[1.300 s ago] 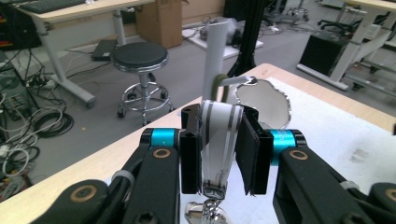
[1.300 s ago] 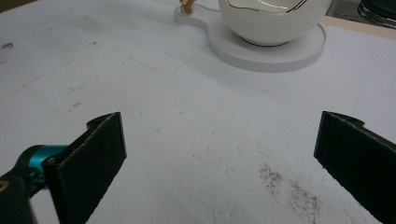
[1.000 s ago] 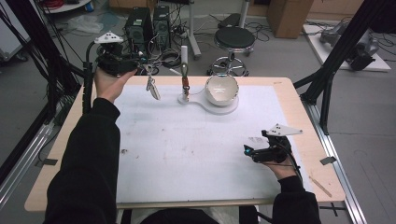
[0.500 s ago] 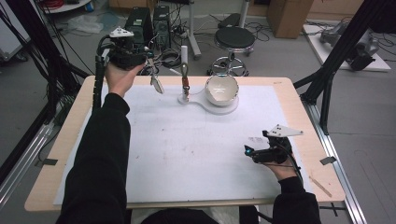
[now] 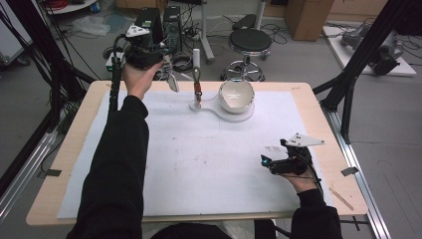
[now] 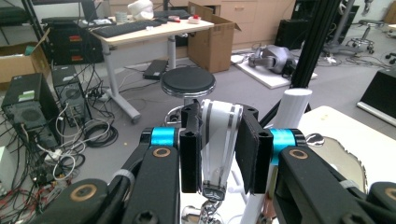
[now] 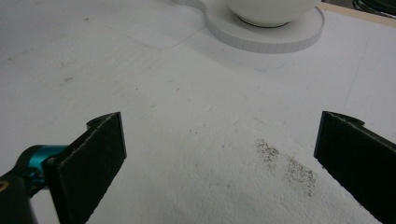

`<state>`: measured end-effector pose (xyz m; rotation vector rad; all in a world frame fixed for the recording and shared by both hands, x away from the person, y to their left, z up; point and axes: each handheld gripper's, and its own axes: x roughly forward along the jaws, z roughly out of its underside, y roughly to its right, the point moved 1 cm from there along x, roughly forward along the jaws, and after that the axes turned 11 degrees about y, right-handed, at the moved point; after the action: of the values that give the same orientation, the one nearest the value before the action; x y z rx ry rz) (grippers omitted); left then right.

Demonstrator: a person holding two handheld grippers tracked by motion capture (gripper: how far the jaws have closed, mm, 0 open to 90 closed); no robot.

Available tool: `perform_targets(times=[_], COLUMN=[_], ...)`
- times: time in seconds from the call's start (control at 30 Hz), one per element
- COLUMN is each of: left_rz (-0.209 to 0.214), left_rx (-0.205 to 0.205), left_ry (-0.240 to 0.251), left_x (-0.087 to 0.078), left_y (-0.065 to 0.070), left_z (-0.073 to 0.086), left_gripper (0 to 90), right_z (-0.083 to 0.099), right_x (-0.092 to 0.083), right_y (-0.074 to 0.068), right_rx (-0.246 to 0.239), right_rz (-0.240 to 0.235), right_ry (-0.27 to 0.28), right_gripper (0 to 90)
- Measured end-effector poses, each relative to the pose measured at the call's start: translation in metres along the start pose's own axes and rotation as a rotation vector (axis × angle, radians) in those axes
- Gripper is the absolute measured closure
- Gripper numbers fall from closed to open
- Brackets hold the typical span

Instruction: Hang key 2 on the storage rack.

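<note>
My left gripper (image 5: 166, 67) is raised over the table's far edge, shut on a white strap with grey stripes (image 6: 217, 140). The strap (image 5: 172, 82) hangs down from the jaws and ends in a small metal clip (image 6: 211, 193). Just right of it stands an upright post (image 5: 197, 74) with a white top (image 6: 292, 109), fixed on a white base (image 5: 226, 113). A white bowl (image 5: 236, 94) sits on that base. My right gripper (image 5: 263, 162) rests low at the table's right, open, with bare mat between its jaws (image 7: 219, 154).
A white mat (image 5: 199, 159) covers most of the wooden table (image 5: 323, 99). Dark specks (image 7: 285, 163) lie on the mat before the right gripper. Beyond the far edge stand a black stool (image 5: 252, 42), computer towers (image 6: 28, 107) and loose cables.
My left hand has carried the strap to the right along the far edge, closer to the post. The right hand has stayed where it was.
</note>
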<state>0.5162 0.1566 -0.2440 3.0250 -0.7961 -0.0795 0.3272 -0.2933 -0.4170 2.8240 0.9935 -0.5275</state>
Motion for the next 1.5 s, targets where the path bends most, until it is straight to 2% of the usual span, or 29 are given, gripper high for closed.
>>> perform_targets(times=[0.1,0.13,0.27,0.4,0.57,0.77,0.9,1.0,1.07,1.23,1.33,1.5], left_rz=[0.004,-0.001,-0.003,0.007,0.024,0.037,0.012,0.003,0.007,0.021,0.033,0.055], left_rx=[-0.006,0.006,0.008,0.008,0.004,0.007,0.031,0.018,0.003,-0.003,0.002,0.038], left_ry=[0.016,0.007,-0.001,0.012,-0.004,0.005,-0.004,-0.003,0.006,0.013,0.010,0.035], left_x=[0.002,0.004,0.007,0.010,0.012,0.015,0.016,0.015,0.015,0.017,0.019,0.023], left_y=[0.002,0.004,0.007,0.011,0.015,0.020,0.017,0.012,0.010,0.011,0.013,0.016], left_z=[0.000,0.002,0.005,0.005,0.008,0.009,0.010,0.011,0.010,0.012,0.013,0.015], left_gripper=[72.3,72.3,72.3,72.3,72.2,72.2,72.2,72.2,72.2,72.2,72.2,72.2], right_z=[0.000,0.000,0.000,0.000,0.000,0.001,0.001,0.001,0.001,0.001,0.001,0.002], right_x=[0.001,0.001,0.001,0.002,0.002,0.002,0.002,0.002,0.002,0.003,0.003,0.003], right_y=[0.000,0.000,0.000,-0.001,-0.001,-0.001,-0.001,-0.001,-0.001,-0.001,-0.001,-0.001], right_rx=[-0.004,0.000,-0.003,-0.008,-0.008,-0.008,-0.009,-0.010,-0.013,-0.006,-0.008,-0.007], right_rz=[-0.003,-0.005,-0.005,-0.006,-0.006,-0.006,-0.007,-0.007,-0.006,-0.006,-0.007,-0.006], right_ry=[-0.001,-0.004,-0.005,-0.008,-0.008,-0.008,-0.007,-0.008,-0.009,-0.013,-0.015,-0.013], right_gripper=[1.4,1.4,1.4,1.4,1.4,1.4,1.4,1.4,1.4,1.4,1.4,1.4])
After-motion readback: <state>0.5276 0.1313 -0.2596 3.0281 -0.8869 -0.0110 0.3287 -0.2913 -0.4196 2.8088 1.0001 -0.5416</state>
